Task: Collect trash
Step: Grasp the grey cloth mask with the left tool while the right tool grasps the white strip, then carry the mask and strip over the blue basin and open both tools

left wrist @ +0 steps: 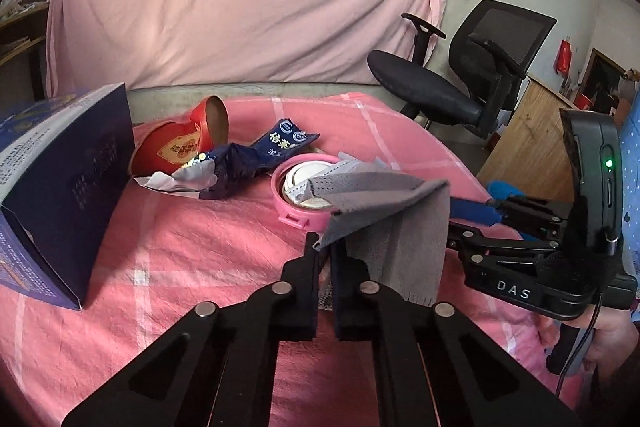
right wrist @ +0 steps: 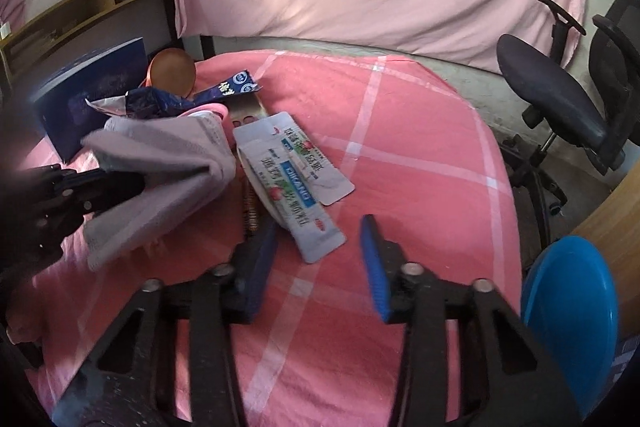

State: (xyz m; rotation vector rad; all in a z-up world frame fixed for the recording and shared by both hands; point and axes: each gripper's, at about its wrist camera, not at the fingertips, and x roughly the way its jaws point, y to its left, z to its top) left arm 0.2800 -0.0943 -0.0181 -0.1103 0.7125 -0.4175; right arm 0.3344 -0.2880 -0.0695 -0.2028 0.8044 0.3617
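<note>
left gripper (left wrist: pixel 325 251) at lower centre of its own view, jaws pinched together on a corner of a grey cloth (left wrist: pixel 384 211); the cloth drapes off to the right of the fingers and one end trails onto a pink round lid (left wrist: pixel 294 215) at frame centre; right gripper (right wrist: pixel 320 239) in the lower middle of its view, jaws partly apart with nothing pressed between the blue pads (right wrist: pixel 374 267); the lower end of a flattened white medicine carton (right wrist: pixel 296 183) lies on the pink checked sheet (right wrist: pixel 420 155) just ahead of them, roughly in line with the gap, not gripped; other trash sits at upper left of the right view: dark blue foil wrapper (right wrist: pixel 160 99), navy box (right wrist: pixel 92 87), red tin (left wrist: pixel 176 143) behind it; a blue round bin or lid (right wrist: pixel 572 311) shows at the lower right edge, probable drop point, cannot tell for sure; risks as i judge them: the pinch on the cloth is only at a corner, so it may slip out if swung fast, and the trailing end could drag the pink lid or the scraps around it; the carton is flat against soft bedding, so the right fingers may close on sheet fabric instead, or push the carton away; the two tools work close together and could knock.
</note>
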